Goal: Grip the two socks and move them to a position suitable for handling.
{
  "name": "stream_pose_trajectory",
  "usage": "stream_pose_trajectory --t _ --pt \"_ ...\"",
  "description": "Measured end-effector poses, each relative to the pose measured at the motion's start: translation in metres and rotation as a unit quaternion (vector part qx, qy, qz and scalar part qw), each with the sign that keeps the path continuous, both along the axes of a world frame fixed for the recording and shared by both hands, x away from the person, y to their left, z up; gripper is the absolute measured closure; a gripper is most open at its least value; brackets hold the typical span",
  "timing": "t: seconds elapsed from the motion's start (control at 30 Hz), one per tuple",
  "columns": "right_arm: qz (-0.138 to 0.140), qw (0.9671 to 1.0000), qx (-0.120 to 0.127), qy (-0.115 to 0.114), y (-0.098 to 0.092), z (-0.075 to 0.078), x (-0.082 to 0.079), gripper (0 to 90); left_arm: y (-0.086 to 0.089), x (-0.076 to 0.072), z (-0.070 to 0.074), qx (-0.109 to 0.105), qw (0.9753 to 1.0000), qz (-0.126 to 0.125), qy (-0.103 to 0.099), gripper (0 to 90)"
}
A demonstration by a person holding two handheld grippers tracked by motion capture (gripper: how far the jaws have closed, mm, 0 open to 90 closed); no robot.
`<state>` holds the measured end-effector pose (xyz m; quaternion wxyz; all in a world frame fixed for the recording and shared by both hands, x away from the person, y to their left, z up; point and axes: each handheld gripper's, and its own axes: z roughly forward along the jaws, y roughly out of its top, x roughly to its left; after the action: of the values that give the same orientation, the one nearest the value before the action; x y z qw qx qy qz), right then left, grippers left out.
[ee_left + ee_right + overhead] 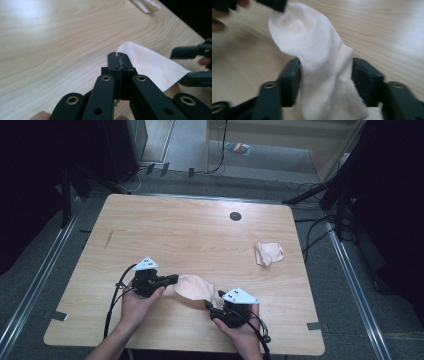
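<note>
Currently, sock spans between my two grippers, near table front edge.
My left gripper is pressed together, pinching its one end; my right gripper stands spread, fabric lying between.

A pale peach sock is stretched between the two grippers near the front edge of the table, slightly rumpled. Its soft knit looks nearly white close up. One end is pinched flat, a rounded corner sticking out; the other end drapes loosely, ribbed and creased.
</note>
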<state>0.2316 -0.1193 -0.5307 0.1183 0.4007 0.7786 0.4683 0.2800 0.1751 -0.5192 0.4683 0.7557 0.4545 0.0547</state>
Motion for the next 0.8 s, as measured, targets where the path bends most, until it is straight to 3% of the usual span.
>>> stream_pose_trajectory --t 0.07,0.1,0.17,0.2,0.23,0.33,0.37,0.43,0.47,0.6,0.7,0.8 --pt "0.006 0.9995 0.029 0.01 -0.007 0.005 0.003 33.2 0.005 -0.002 -0.004 0.004 1.0 0.004 0.002 90.0" --pt "-0.023 0.9984 0.052 0.008 -0.019 0.009 0.006 40.7 0.008 -0.003 -0.006 0.007 0.9999 0.007 0.003 90.0" --pt "-0.036 0.9976 0.058 0.009 -0.024 0.009 0.008 45.7 0.012 -0.004 -0.009 0.011 0.9999 0.005 0.005 90.0" --pt "-0.066 0.9965 0.049 0.017 -0.029 0.008 0.01 50.1 0.013 -0.005 -0.011 0.012 0.9999 0.005 0.006 90.0" --pt "-0.074 0.9964 0.038 0.021 -0.03 0.006 0.01 52.6 0.014 -0.006 -0.012 0.014 0.9999 0.004 0.008 90.0" --pt "-0.088 0.9953 -0.015 0.037 -0.02 -0.005 0.01 56.5 0.016 -0.008 -0.014 0.015 0.9998 0.004 0.011 90.0" --pt "-0.091 0.9946 -0.034 0.036 -0.012 -0.008 0.008 56.6 0.017 -0.009 -0.015 0.014 0.9998 0.006 0.009 90.0" --pt "-0.089 0.9946 -0.041 0.033 -0.009 -0.009 0.006 56.5 0.018 -0.011 -0.015 0.015 0.9998 0.004 0.01 90.0" --pt "-0.09 0.9936 -0.064 0.024 -0.002 -0.011 0.002 56.8 0.018 -0.013 -0.016 0.017 0.9998 0.001 0.012 90.0" --pt "-0.089 0.9925 -0.082 0.015 0.002 -0.012 -0.001 58.6 0.018 -0.02 -0.017 0.024 0.9996 -0.005 0.012 90.0" --pt "-0.085 0.9914 -0.099 0.01 0.005 -0.014 -0.003 68.7 0.022 -0.022 -0.017 0.019 0.9997 -0.002 0.014 90.0" --pt "-0.072 0.9917 -0.105 0.012 0.005 -0.015 -0.003 87.2 0.022 -0.023 -0.016 0.02 0.9997 -0.001 0.012 90.0"
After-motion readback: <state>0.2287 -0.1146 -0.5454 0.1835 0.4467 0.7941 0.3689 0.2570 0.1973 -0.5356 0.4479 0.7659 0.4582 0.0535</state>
